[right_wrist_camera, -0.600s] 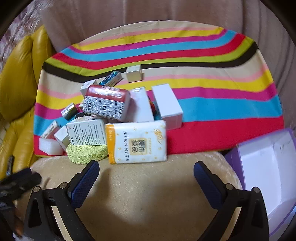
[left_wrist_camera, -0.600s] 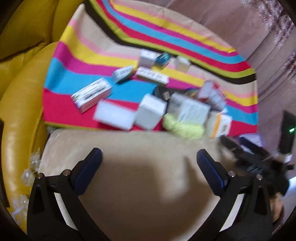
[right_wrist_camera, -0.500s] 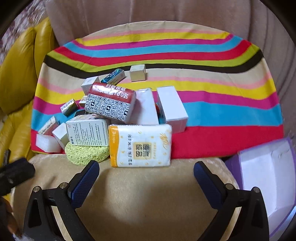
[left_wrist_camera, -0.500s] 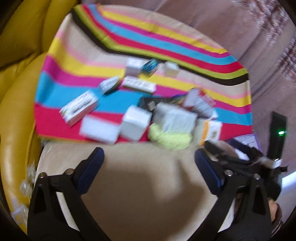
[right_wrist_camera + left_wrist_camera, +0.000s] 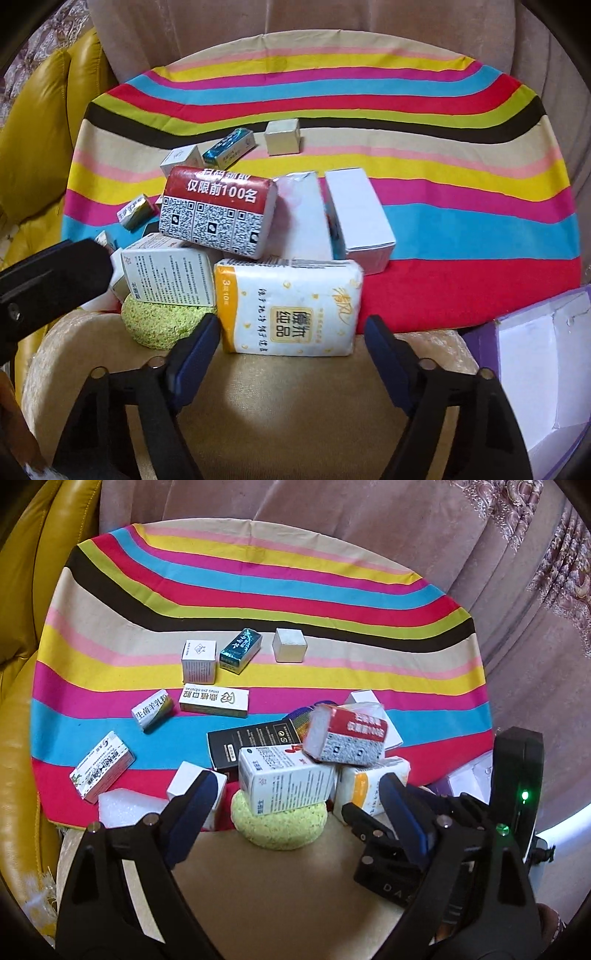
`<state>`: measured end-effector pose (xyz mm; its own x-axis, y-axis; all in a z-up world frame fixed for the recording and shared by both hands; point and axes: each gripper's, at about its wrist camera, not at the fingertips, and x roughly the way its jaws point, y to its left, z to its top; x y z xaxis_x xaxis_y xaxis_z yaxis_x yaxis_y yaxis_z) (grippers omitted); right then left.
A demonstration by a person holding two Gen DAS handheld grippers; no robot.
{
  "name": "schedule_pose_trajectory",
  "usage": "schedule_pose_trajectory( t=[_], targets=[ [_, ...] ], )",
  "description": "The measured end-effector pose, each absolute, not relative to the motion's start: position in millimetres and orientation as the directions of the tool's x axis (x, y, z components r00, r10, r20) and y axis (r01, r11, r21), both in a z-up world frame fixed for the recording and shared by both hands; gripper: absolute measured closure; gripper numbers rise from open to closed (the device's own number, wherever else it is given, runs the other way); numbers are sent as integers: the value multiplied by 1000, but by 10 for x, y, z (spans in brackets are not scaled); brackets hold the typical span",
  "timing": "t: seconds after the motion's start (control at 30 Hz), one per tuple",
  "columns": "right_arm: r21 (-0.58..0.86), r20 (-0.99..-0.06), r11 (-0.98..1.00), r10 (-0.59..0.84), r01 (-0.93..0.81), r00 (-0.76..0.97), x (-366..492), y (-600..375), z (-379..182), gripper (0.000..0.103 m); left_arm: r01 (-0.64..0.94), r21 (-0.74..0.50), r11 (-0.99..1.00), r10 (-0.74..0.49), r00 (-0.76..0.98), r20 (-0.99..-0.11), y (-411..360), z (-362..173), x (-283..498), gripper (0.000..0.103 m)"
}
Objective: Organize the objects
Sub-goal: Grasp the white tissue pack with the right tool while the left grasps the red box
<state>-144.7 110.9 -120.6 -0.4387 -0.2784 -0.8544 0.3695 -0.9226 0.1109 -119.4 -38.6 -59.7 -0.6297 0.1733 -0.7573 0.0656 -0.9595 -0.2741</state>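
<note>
A pile of small boxes lies on a striped cloth (image 5: 258,602). A white and orange tissue pack (image 5: 291,306) lies at the front of the pile, its lower part between the fingers of my right gripper (image 5: 291,330). The pads stand close to its sides without squeezing it. A red pack with QR codes (image 5: 218,210) leans on top of the pile. My left gripper (image 5: 295,799) is open and empty, just short of a green sponge (image 5: 280,825) and the white carton (image 5: 284,779) on it. The right gripper (image 5: 384,821) shows beside it.
Small cartons (image 5: 199,661) lie scattered on the cloth's left half. An open purple box (image 5: 535,373) stands at the right. A beige cushion (image 5: 295,413) is under both grippers. A yellow leather seat (image 5: 22,709) borders the left, curtains (image 5: 517,590) the back.
The left gripper has swung right and closer to the pile. The right gripper has come forward to the tissue pack, and its jaws have narrowed around it.
</note>
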Motion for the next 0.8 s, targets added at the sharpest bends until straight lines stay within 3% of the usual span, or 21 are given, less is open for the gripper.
schedule_pose_trajectory(
  t=[0.43,0.53,0.57,0.6,0.8],
  targets=[
    [154,-835,-928,-306,338,-458,-1352,1325,-1137,35,54,-246,-968,163,-610,-776,-84,-594,-1292,12],
    [174,-838,-932,-309,318,-449,-1346,1427,-1143,44,52,-233,-971,156,-602,-783,-2,-608,-1345,12],
    [177,-844,-933,-308,313,-440,-1346,1456,-1160,55,51,-229,-972,154,-598,-787,32,-617,-1361,12],
    [182,-850,-935,-306,305,-429,-1348,1493,-1179,60,49,-224,-973,152,-594,-790,62,-624,-1373,12],
    [224,-834,-926,-343,303,-433,-1328,1590,-1159,60,59,-204,-977,132,-583,-802,183,-666,-1448,12]
  ],
)
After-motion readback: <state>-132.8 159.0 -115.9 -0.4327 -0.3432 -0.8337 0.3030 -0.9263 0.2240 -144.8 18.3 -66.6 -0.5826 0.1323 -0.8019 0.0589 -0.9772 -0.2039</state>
